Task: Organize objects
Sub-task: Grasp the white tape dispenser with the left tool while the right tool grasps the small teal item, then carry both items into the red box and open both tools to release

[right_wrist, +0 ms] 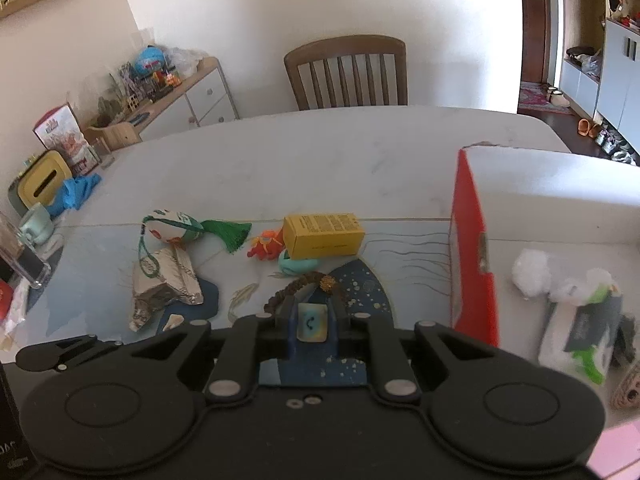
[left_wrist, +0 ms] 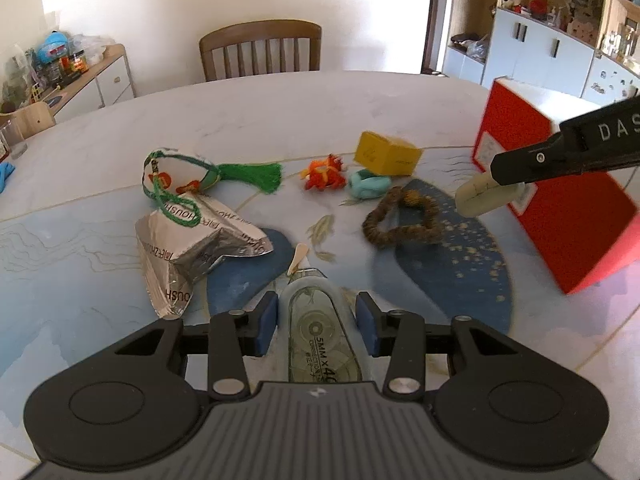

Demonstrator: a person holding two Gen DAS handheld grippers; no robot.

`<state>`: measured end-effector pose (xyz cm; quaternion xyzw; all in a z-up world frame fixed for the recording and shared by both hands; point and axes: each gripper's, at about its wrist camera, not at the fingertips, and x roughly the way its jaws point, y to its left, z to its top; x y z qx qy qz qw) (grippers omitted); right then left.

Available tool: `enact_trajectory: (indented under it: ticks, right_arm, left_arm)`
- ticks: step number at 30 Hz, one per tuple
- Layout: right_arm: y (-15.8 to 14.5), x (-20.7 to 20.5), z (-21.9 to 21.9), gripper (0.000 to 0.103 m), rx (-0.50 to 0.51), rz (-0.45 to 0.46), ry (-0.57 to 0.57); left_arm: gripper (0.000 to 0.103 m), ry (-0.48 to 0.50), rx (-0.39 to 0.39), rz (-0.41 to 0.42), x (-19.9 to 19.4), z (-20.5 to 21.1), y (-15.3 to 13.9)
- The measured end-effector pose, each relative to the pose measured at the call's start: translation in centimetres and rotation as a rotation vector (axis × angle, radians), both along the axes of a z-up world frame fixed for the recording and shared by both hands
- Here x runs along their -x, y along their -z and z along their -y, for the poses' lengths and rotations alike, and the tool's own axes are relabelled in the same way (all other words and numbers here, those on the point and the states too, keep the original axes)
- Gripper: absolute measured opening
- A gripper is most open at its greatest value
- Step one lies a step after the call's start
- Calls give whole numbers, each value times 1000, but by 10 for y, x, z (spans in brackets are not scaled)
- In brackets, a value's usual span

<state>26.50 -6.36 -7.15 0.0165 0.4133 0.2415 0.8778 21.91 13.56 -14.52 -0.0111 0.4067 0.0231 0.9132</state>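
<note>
- Patterned blue-and-white table (left_wrist: 100,216) carries the clutter, with the red box (left_wrist: 560,216) standing at its right side.
- We see the left gripper (left_wrist: 316,320) with its pads spread wide on either side of the correction tape (left_wrist: 320,340), not yet pressing it; before closing, we should centre the pads on its flat flanks.
- We hold a small cream block (right_wrist: 313,324) pinched tight in the right gripper (right_wrist: 313,326), close beside the box's red wall.
- We judge the block should clear the rim fully before release, landing away from the white fluff (right_wrist: 530,272) inside.
- Beaded bracelet (left_wrist: 404,220) and yellow carton (left_wrist: 386,154) wait on the table.
</note>
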Motion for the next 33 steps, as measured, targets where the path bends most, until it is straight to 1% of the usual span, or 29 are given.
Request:
enact_trajectory:
  ticks: [7,12,16,23,25,29,33]
  right_arm:
    - [-25,19,26,14,-29,38,22]
    - [-42,29,48,14,-50,74,46]
    - [-55,34,69,14,-60,114,70]
    - [-63,33,105,14,-55,150,124]
    - [-64,31,115,14,-50,155,137]
    - [-66,25,137,14,-41,170,173]
    - [-66,15,163,14,-22,184,215]
  left_arm:
    - [41,32,23,24,10,12,-28]
    - [41,56,26,44,16,22,-47]
    - [41,79,45,48,17,31,-61]
    - [41,144,64,62,11,59,-85]
    - [41,164,57,72,7,70,-91]
    - [41,204,60,79,-6,91,-103]
    - [41,268,59,86,-22,118,-116]
